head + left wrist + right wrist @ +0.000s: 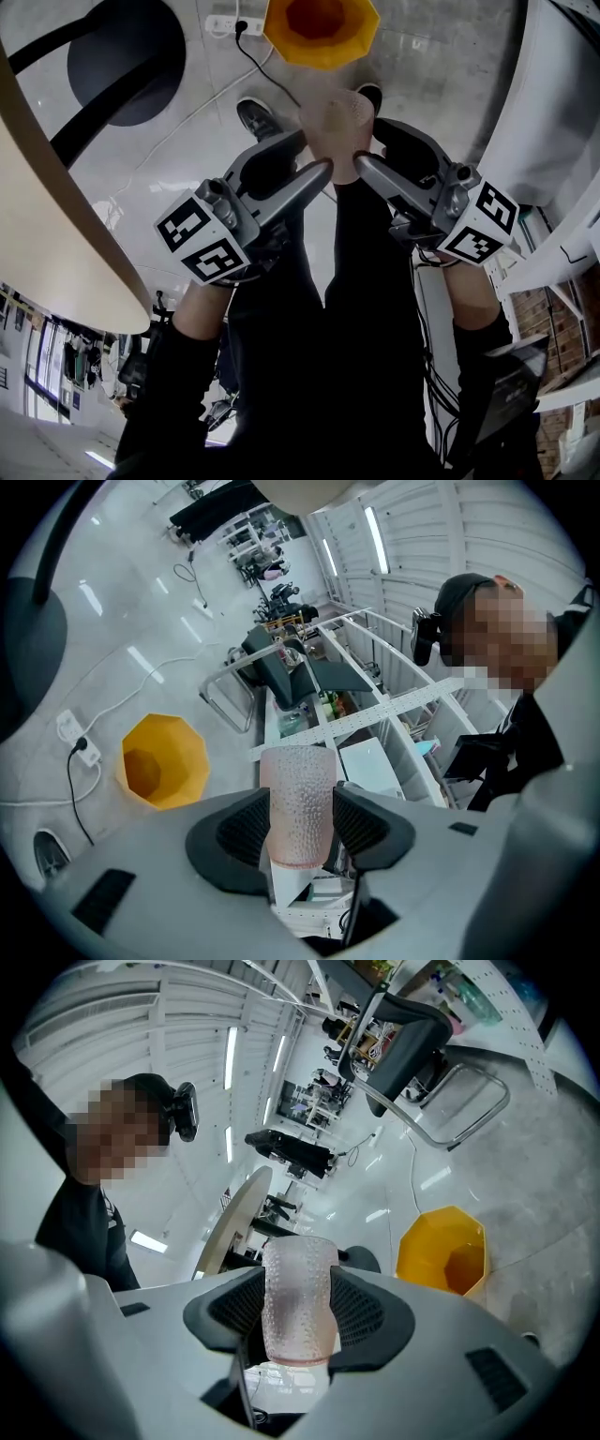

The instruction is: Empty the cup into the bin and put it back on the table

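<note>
Currently the dimpled pink cup (337,122) hangs above the floor, short of the yellow bin (322,28), pinched by both the left gripper (317,152) and right gripper (368,141) (2 claws, 1 cup). Uneven tilting could twist it loose, or spill contents beside the bin.

My left gripper (300,810) gripped the pinkish, bumpy cup (298,789), both ribbed pads pressed against its sides, and the cup stood upright in the frame. Left of the cup and farther off, the yellow bin (164,761) sat open on the pale floor (141,621). Farther left of the cup lay a socket strip (77,749) with a black cable. Above the cup stood a dark chair (286,672). Right of the cup was a person (530,738) in dark clothes.
</note>
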`<state>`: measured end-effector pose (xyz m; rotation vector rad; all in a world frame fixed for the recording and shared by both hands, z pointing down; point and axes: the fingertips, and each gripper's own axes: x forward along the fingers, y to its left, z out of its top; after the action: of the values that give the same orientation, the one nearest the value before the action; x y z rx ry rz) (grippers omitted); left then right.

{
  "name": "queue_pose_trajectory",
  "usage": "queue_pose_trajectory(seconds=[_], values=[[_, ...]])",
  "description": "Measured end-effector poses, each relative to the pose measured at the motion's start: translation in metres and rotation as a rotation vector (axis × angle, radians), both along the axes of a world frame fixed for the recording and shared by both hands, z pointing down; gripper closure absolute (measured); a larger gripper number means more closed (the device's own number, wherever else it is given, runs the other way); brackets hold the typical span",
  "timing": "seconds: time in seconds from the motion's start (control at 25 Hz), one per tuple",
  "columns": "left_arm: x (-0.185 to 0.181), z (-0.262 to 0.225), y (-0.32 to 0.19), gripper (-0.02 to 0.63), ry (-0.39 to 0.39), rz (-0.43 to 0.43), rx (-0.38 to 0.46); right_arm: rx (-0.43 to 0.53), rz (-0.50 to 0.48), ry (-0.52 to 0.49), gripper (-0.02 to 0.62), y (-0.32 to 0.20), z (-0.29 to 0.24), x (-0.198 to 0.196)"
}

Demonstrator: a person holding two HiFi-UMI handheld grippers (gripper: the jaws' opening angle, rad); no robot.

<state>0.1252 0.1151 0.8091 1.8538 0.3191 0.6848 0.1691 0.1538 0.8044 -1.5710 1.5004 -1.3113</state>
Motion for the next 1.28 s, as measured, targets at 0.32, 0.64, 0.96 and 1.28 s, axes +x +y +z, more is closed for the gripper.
queue_pose_trajectory(seconds=[0.32, 0.64, 0.96, 1.28], values=[[0.0012, 0.0070, -0.0059, 0.382, -0.026, -0.010, -0.020, -0.003, 0.031, -0.058, 0.374, -0.0042, 0.0090, 0.0015], [0.0019, 0.0056, -0.0092, 0.394, -0.034, -0.047, -0.063, -0.004, 0.070, -0.108, 0.374, -0.0030, 0.0092, 0.0032], [0.0028, 0.0043, -0.0099, 0.403, -0.030, -0.075, -0.093, 0.001, 0.117, -0.152, 0.374, -0.0002, 0.0091, 0.0051], [-0.0004, 0.0035, -0.0098, 0.410, -0.036, -0.092, -0.104, -0.002, 0.149, -0.199, 0.374, 0.0010, 0.0102, 0.0039]])
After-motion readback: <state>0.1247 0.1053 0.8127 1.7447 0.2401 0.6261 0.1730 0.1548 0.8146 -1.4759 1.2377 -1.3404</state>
